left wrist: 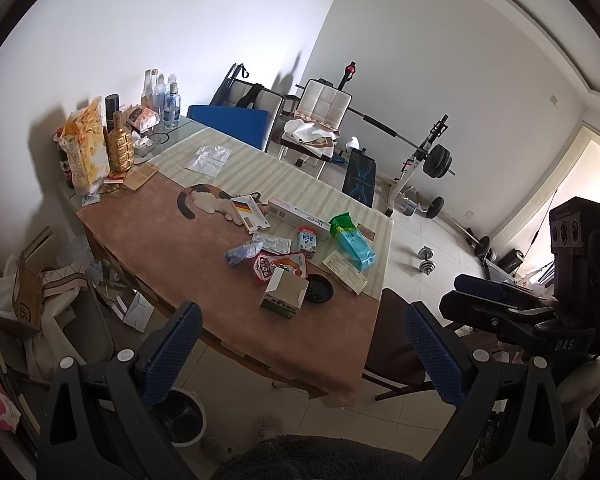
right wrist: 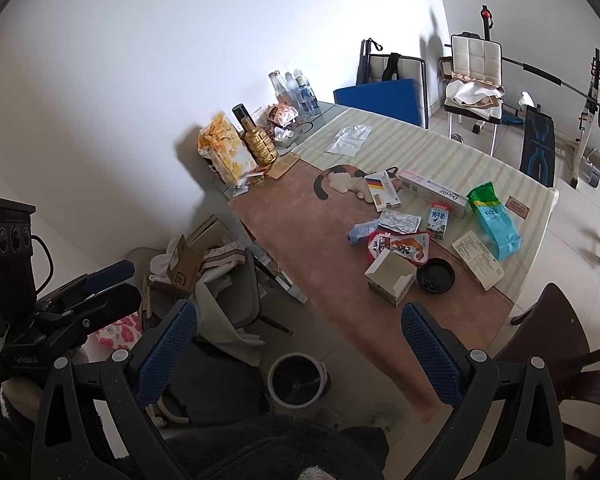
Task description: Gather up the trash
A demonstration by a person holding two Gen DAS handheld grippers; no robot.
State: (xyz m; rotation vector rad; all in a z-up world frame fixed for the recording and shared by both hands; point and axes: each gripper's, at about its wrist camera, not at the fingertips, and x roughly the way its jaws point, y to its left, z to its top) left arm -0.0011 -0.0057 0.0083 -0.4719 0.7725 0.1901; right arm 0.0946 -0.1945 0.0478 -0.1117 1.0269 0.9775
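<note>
A: Nearest the lens, the left tool (left wrist: 300, 354) and right tool (right wrist: 298, 354) hang released and bare, fingers spread wide, short of the surface (left wrist: 148, 248)

B: And the bin?

A: A white waste bin (right wrist: 296, 378) with a dark liner stands on the floor just beside the near corner; whether anything lies in it cannot be told from here

B: So how far along does the collecting look?

A: Barely begun, by the look of it: every scrap in sight sits on the surface, none in either tool

B: Name them, front to back

A: First an open empty carton (right wrist: 390, 276), a black round lid (right wrist: 436, 275) just beside it, and a cream printed packet (right wrist: 477, 254) to the right. Behind the carton, a red snack pouch (right wrist: 400, 246) and a crumpled blue wrapper (right wrist: 362, 231). Then a silver blister sheet (right wrist: 400, 220), a small milk carton (right wrist: 438, 219) and a green-and-blue bag (right wrist: 494, 220)

B: Farther back?

A: A long pink-and-white box (right wrist: 432, 192) and a striped card (right wrist: 382, 194) near the printed cat on the cloth. At the far end, a clear plastic sleeve (right wrist: 350, 139) lies alone, with a chip bag (right wrist: 224, 148), a gold bottle (right wrist: 260, 144) and clear bottles (right wrist: 300, 90) by the wall

B: What is left?

A: Likely the whole near cluster, piece by piece, into the bin
</note>
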